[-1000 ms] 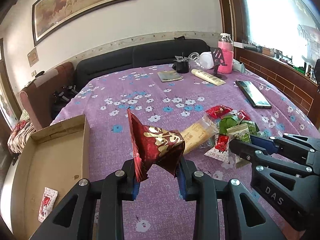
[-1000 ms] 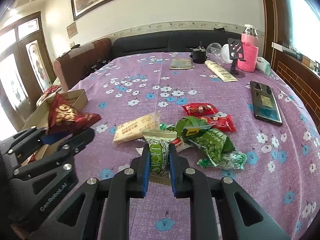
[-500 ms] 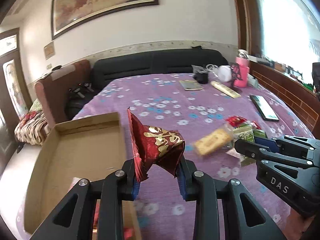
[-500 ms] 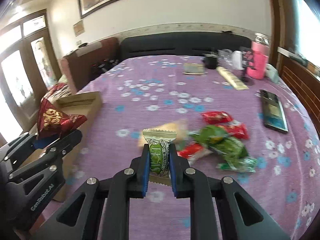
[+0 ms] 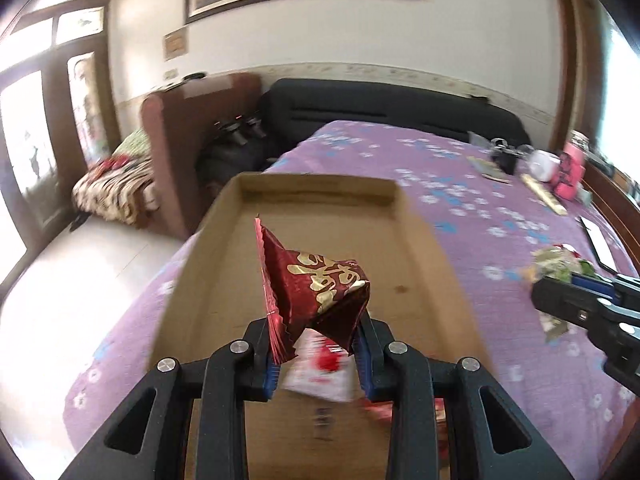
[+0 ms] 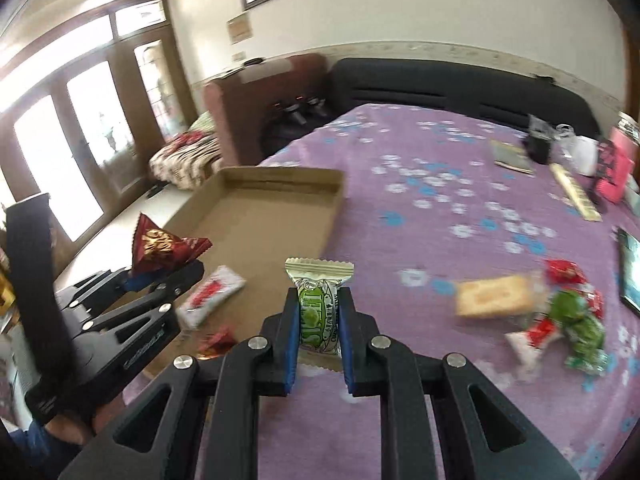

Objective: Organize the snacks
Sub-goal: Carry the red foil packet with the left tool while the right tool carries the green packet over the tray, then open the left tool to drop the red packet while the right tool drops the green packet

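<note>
My left gripper [image 5: 318, 332] is shut on a dark red snack packet with gold lettering [image 5: 316, 284] and hangs over the shallow cardboard box [image 5: 316, 188]. A white and red packet [image 5: 320, 372] lies on the box floor under it. In the right wrist view my right gripper [image 6: 319, 312] is shut on a green and cream snack packet [image 6: 318, 304], above the purple cloth beside the box's right wall [image 6: 332, 220]. The left gripper [image 6: 160, 276] shows there at the left, over the box, with the red packet [image 6: 160, 248]. A pile of loose snacks [image 6: 552, 312] lies to the right.
The table wears a purple flowered cloth [image 6: 440, 184]. At its far right stand a pink bottle [image 6: 614, 172], a black cup [image 6: 538, 148] and a booklet [image 6: 512, 156]; a phone [image 6: 630, 272] lies at the right edge. A brown armchair [image 5: 192, 132] and black sofa [image 5: 380, 108] stand behind.
Both grippers have swung left, away from the snack pile, each keeping its packet. The left one is now over the cardboard box; the right one has come beside the box.
</note>
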